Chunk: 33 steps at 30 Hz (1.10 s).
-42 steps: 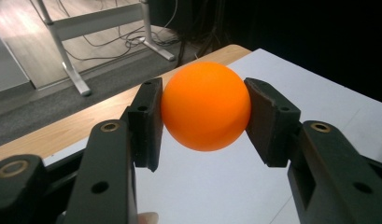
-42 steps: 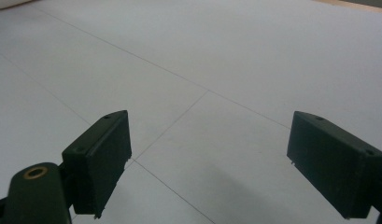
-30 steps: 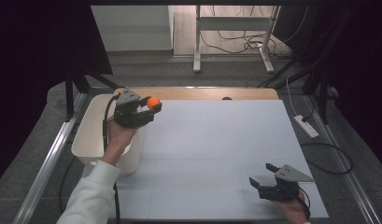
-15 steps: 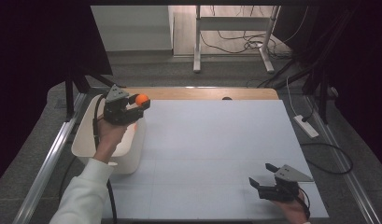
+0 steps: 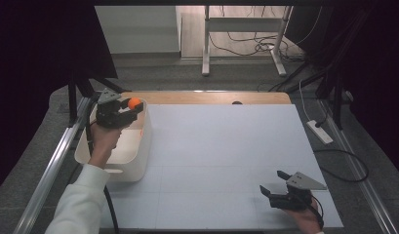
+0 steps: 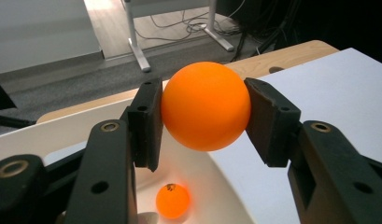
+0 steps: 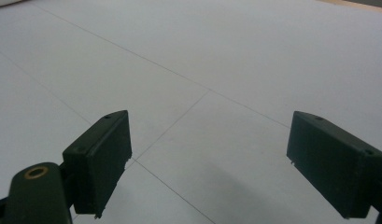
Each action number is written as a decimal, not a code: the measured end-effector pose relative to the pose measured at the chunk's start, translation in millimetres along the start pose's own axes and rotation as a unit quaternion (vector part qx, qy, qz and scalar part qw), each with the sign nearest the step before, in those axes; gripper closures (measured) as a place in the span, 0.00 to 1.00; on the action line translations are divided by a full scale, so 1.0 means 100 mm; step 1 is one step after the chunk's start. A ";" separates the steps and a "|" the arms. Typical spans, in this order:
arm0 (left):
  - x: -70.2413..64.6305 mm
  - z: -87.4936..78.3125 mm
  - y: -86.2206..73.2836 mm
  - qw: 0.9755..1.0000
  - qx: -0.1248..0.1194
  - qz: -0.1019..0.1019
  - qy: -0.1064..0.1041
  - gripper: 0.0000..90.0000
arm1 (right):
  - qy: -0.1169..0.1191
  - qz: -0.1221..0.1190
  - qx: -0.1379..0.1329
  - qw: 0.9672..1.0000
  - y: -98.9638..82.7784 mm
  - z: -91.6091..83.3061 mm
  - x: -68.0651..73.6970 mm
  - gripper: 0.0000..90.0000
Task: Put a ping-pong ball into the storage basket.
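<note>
My left gripper is shut on an orange ball and holds it in the air over the white bin at the table's left edge. A second orange ball lies on the bin's floor below the jaws. My right gripper rests low near the table's front right corner, open, with bare white tabletop between its jaws.
The white table surface stretches between the bin and the right gripper. A wooden strip runs along the far edge. A power strip and cables lie on the floor to the right.
My left gripper has carried the orange ball leftward, from above the table beside the bin to over the bin. The right gripper has stayed still.
</note>
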<state>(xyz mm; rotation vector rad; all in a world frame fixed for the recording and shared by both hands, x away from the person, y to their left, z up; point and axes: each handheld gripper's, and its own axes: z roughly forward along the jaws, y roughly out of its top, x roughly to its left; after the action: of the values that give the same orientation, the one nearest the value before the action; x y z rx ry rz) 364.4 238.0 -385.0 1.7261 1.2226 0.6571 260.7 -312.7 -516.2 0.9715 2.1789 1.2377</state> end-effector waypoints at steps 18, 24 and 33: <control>0.13 0.13 -0.08 0.999 0.047 -0.015 0.017 0.55 | 0.000 0.000 0.001 1.000 0.00 0.00 0.00 0.15; 0.18 0.19 -0.11 0.997 0.066 -0.020 0.020 0.55 | 0.000 0.002 0.003 1.000 0.00 0.00 0.00 0.15; 0.21 0.26 -0.14 0.995 0.091 -0.026 0.022 0.55 | 0.000 0.001 0.004 1.000 -0.01 0.00 -0.01 0.15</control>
<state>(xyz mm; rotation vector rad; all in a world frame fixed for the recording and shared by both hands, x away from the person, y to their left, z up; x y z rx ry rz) 386.9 250.0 -410.5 1.8302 1.3897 0.5702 261.0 -313.1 -516.9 0.9766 2.1852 1.2308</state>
